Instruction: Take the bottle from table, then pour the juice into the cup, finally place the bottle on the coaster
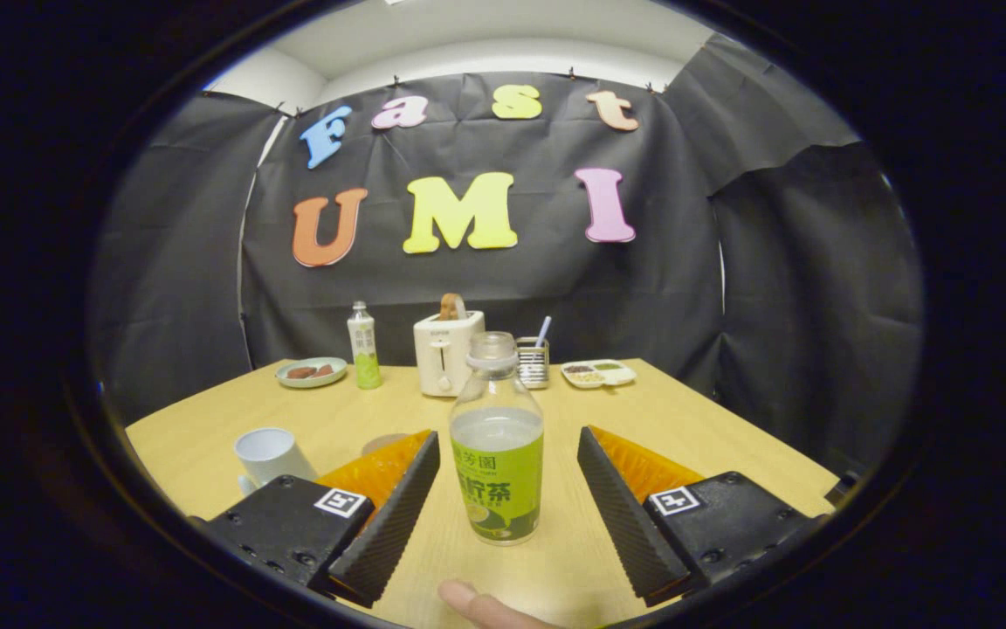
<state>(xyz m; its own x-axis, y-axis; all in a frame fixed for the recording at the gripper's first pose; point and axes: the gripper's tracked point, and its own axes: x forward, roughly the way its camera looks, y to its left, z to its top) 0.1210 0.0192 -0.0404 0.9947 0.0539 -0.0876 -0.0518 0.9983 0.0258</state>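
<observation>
A clear bottle (497, 441) with a green label and no cap stands upright on the wooden table (713, 428), partly filled with pale liquid. It sits between my two fingers, with a gap on each side. My gripper (507, 441) is open, its ribbed black pads (394, 511) not touching the bottle. A white cup (270, 456) stands left of the left finger. A brownish round coaster (381, 443) peeks out behind the left fingertip, mostly hidden.
At the table's far side stand a second green-labelled bottle (364, 346), a plate with food (311, 371), a white toaster (447, 352), a small metal rack (534, 362) and a divided tray (598, 373). A person's fingertip (477, 604) shows at the near edge.
</observation>
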